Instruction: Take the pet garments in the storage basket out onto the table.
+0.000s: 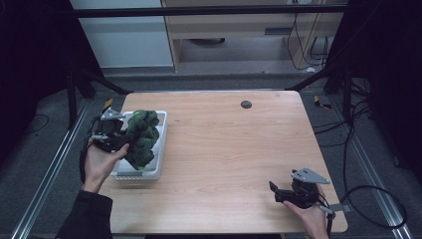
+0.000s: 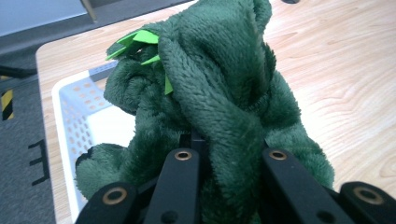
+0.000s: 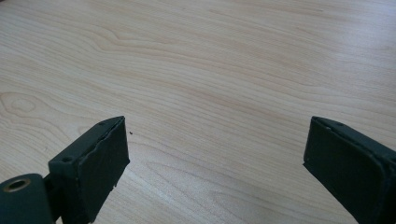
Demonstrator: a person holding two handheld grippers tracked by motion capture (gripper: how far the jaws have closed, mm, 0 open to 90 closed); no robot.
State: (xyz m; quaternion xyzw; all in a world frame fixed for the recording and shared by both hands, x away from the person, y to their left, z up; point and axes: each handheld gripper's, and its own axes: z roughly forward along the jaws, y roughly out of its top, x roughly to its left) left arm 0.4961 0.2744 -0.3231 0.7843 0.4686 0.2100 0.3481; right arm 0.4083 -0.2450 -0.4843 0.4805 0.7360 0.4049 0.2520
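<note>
Holding green plush toy (image 1: 142, 137) clear above white basket (image 1: 160, 149) at table's (image 1: 229, 149) left edge; left gripper (image 1: 119, 139) jaws clamped on bunched fabric for secure carry. Right gripper (image 1: 278, 191) idle near table's front right corner, jaws apart, nothing between.

Lab; framed rig (image 1: 209, 10), cables (image 1: 370, 199)

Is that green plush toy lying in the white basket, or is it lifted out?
Lifted, though not clear of it. The left hand-held gripper is clamped on the green plush toy, which hangs above the white basket.
</note>
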